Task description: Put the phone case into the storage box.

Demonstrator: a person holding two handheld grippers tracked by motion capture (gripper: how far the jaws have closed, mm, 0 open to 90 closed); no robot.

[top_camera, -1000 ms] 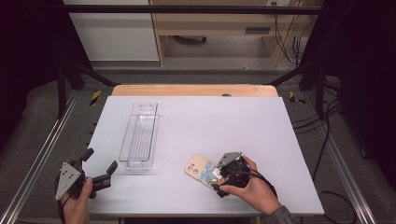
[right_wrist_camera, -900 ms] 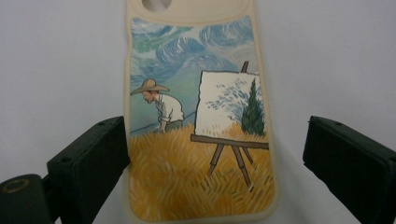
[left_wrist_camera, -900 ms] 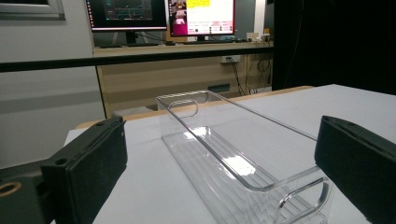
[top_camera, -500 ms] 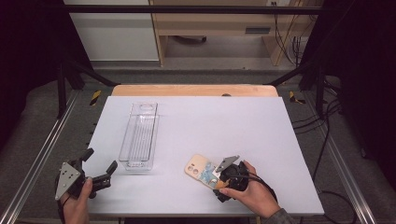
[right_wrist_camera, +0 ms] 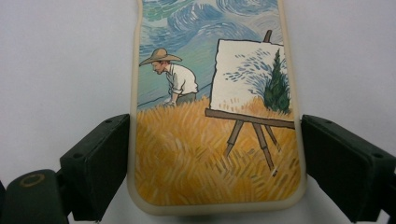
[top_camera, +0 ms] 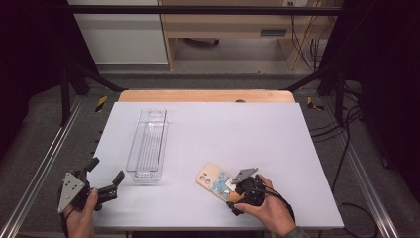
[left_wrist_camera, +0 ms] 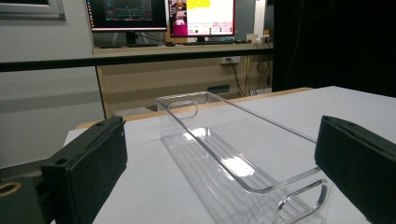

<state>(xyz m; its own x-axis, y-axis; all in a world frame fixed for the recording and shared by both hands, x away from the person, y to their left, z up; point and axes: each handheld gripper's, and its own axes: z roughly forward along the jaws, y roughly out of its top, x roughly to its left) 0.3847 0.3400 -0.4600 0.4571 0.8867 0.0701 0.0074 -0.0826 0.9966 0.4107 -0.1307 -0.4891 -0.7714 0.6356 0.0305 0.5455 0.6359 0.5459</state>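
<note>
A phone case (top_camera: 210,177) printed with a painter in a wheat field lies flat on the white table (top_camera: 257,134), near the front edge. My right gripper (top_camera: 229,187) reaches it from the near side. In the right gripper view the case (right_wrist_camera: 210,93) sits between the two black pads (right_wrist_camera: 100,163), which touch both of its long edges; the jaws have just been closing on it. My left gripper (top_camera: 106,170) rests at the table's front left corner, open and with nothing in it, facing the near end of a clear plastic bin (top_camera: 147,144).
The clear bin (left_wrist_camera: 224,163) is long and narrow with a cut-out handle at each end, and it runs away from me left of centre. A wooden strip (top_camera: 205,95) borders the far edge. Metal frame rails (top_camera: 44,163) flank the table.
My right hand has shifted slightly toward the near edge by the phone case. The case, the bin and the left gripper have stayed put.
</note>
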